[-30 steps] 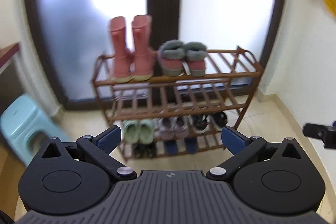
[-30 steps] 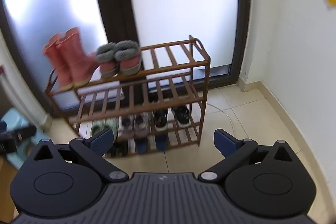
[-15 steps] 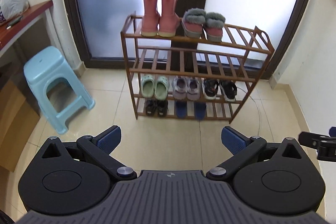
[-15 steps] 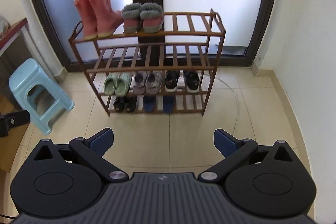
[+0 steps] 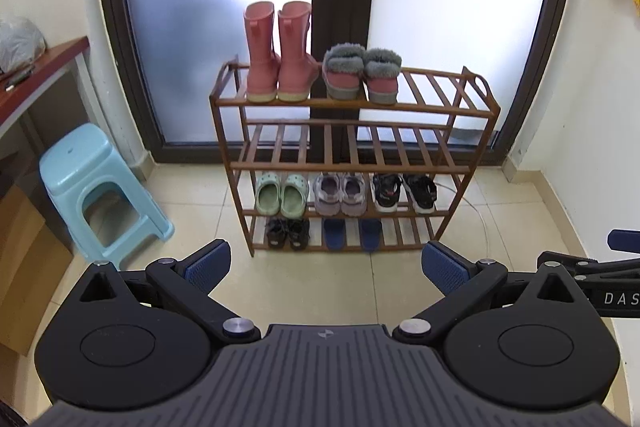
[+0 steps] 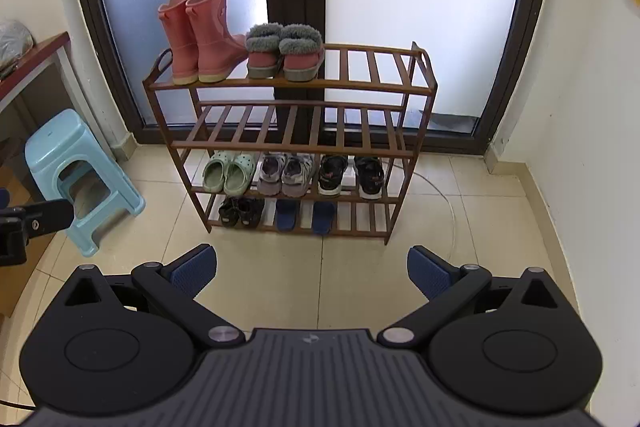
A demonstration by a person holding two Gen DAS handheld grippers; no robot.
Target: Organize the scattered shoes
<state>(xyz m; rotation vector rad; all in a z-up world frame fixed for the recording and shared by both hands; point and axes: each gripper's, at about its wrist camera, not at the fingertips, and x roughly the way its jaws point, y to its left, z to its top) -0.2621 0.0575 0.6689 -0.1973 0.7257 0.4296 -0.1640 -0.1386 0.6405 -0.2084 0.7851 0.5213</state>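
Shoes paired on rack, heels toward the camera

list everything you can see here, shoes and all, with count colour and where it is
shoe rack: 1, brown wood, four slatted shelves, before the glass door
rain boots: 1 pair, pink, top shelf left
fur-lined slippers: 1 pair, pink with grey fur, top shelf middle
clogs: 1 pair, pale green, third shelf left
sneakers: 1 pair, grey, third shelf middle
sandals: 1 pair, black, third shelf right
small shoes: 1 pair, black, bottom shelf left
slides: 1 pair, dark blue, bottom shelf middle
stool: 1, light blue plastic, floor left of rack
desk: 1, red-brown top, far left
left gripper: black, blue pads, open
right gripper: black, blue pads, open
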